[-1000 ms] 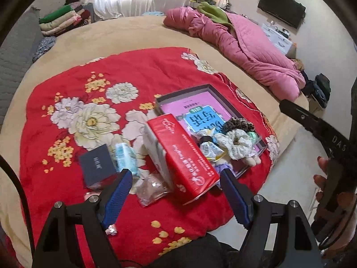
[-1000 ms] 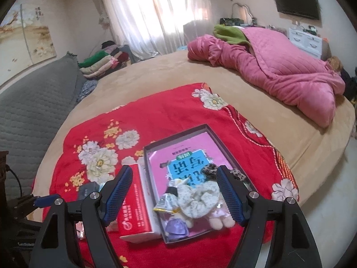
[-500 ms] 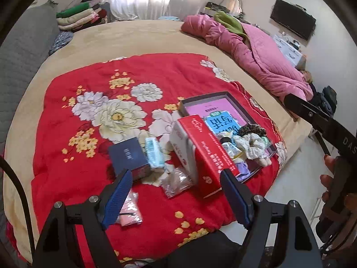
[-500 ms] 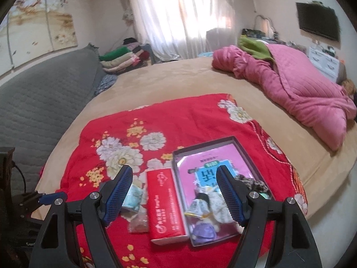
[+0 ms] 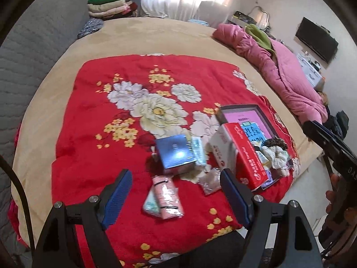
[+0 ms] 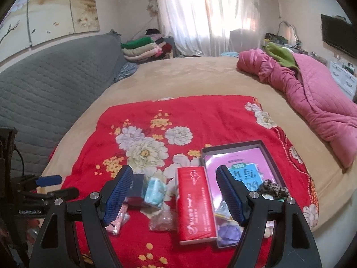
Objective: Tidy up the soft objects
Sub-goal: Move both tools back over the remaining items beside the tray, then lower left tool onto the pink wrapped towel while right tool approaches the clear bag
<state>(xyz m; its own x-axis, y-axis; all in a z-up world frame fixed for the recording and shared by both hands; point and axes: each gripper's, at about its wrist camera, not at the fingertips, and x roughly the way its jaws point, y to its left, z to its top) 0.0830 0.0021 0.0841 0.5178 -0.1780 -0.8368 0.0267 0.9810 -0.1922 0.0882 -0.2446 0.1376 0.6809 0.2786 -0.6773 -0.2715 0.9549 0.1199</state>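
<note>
Both grippers released, empty: left gripper (image 5: 176,197) lower centre above pink packet (image 5: 167,197); right gripper (image 6: 175,193) over red box (image 6: 196,203).

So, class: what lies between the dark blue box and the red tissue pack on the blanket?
A light teal packet lies between the dark blue box and the red tissue pack, clearest in the left wrist view.
</note>
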